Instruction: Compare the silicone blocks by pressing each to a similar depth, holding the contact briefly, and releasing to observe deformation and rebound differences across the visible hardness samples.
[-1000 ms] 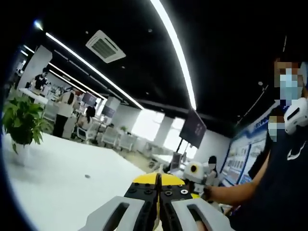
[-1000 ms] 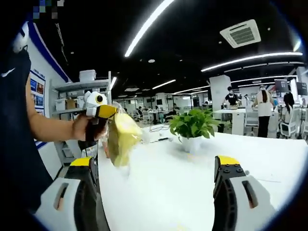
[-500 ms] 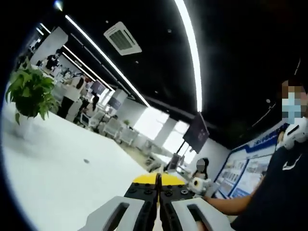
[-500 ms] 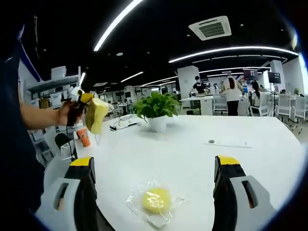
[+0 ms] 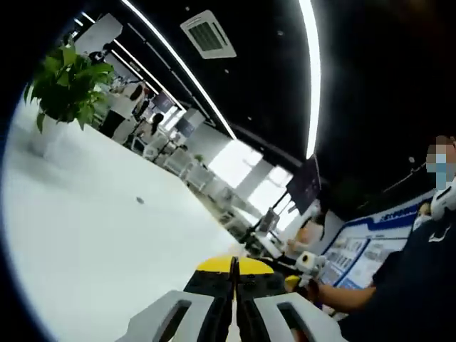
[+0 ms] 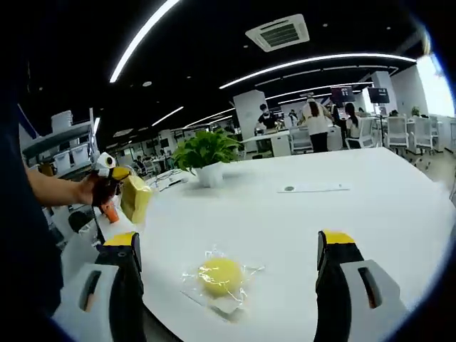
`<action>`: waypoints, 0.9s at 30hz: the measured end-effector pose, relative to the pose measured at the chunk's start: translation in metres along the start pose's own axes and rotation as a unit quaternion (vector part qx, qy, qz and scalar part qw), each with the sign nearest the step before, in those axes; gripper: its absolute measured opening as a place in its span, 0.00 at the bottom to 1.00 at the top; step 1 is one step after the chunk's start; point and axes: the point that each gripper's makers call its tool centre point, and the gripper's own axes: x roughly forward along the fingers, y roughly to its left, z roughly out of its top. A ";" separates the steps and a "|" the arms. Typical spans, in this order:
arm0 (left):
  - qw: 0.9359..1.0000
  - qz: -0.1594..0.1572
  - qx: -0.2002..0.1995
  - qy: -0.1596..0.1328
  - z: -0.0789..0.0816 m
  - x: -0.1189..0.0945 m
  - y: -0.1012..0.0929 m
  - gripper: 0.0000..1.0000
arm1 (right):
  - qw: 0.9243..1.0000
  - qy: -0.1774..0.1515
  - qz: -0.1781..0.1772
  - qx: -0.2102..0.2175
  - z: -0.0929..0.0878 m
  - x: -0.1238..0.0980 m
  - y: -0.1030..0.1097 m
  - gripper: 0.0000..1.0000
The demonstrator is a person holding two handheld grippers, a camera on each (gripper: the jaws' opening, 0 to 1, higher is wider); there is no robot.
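A round yellow silicone block [image 6: 219, 275] in a crinkled clear bag lies on the white table [image 6: 356, 214], between and just beyond my right gripper's jaws. My right gripper [image 6: 231, 246] is open and holds nothing. At the left of the right gripper view, a hand holds my left gripper [image 6: 112, 173] up in the air, and a second yellow bagged block [image 6: 135, 199] hangs from its tip. In the left gripper view, my left gripper [image 5: 232, 263] has its jaws pressed together, and the hanging block is hidden. My right gripper [image 5: 308, 262] shows small at the lower right.
A potted green plant [image 6: 206, 151] [image 5: 68, 82] stands farther back on the table. A thin white strip [image 6: 313, 188] lies on the table to the right. An orange object [image 6: 110, 211] sits beyond the table's left edge. People stand at desks far behind.
Both views have swung. The right gripper view now looks further down at the table, so the round block sits higher and nearer its middle. The left gripper with its bag looks smaller.
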 end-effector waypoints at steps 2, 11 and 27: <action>1.000 0.007 -0.011 -0.001 -0.005 -0.001 0.010 0.00 | 1.000 0.002 0.000 -0.001 -0.001 0.002 0.001 0.96; 0.997 0.035 -0.062 -0.001 -0.030 -0.002 0.047 0.00 | 1.000 0.022 -0.004 0.010 -0.025 0.000 0.006 0.96; 0.975 0.220 -0.025 0.030 -0.072 -0.035 0.153 0.00 | 0.998 0.064 -0.009 0.023 -0.054 -0.011 0.007 0.96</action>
